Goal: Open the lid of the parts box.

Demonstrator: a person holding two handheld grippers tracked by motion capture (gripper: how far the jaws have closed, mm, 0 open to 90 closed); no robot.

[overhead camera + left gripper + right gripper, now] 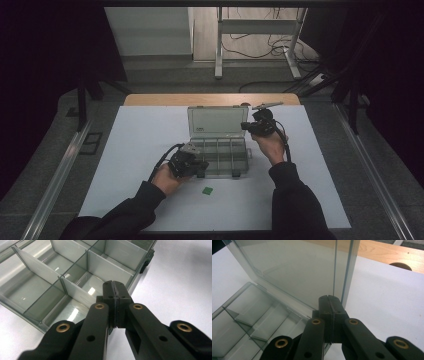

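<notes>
A clear plastic compartment box stands mid-table with its lid raised at the back. My left gripper is at the box's front left corner. In the left gripper view, the left gripper has its jaws pressed together, tips on the front rim of the box. I cannot tell whether they pinch the wall. My right gripper is at the lid's right edge. In the right gripper view, the right gripper is shut, and the edge of the lid runs down into its jaws. The compartments look empty.
A small green square lies on the white mat in front of the box. The wooden table edge runs behind the lid. Beyond it, a desk frame and cables lie on the floor.
</notes>
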